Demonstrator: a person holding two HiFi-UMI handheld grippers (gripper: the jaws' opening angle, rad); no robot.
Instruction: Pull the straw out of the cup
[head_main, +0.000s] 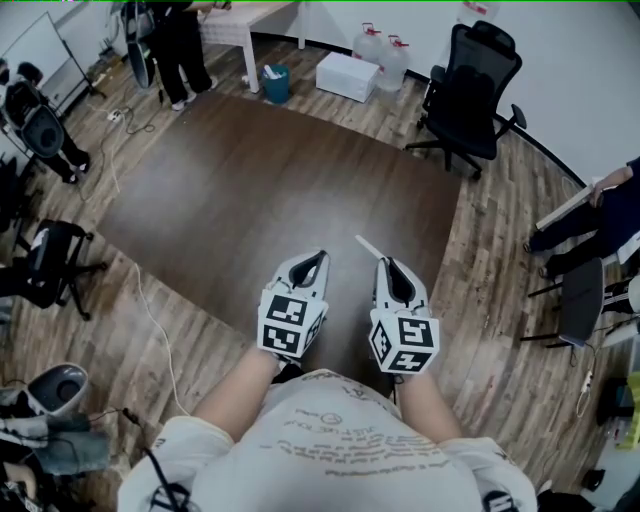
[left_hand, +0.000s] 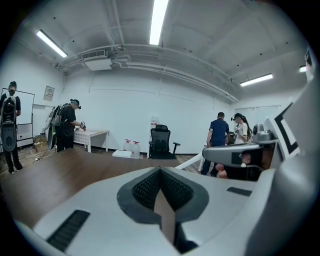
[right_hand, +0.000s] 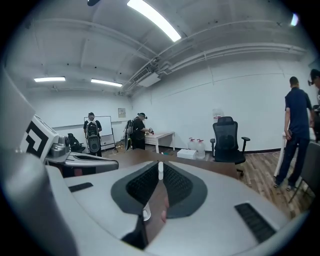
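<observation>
Here, your right gripper (head_main: 387, 263) pinches the thin white straw (head_main: 368, 246), and your left gripper (head_main: 321, 256) is pressed together on nothing.
You hold both close to your body, side by side over the dark brown tabletop (head_main: 250, 170). In the right gripper view the straw stands between the jaws, its tip poking just past them. In the head view that free end slants up and left beyond the tips. Farther off, a black office chair (head_main: 472, 85) stands on the wood floor past the table's far corner.
</observation>
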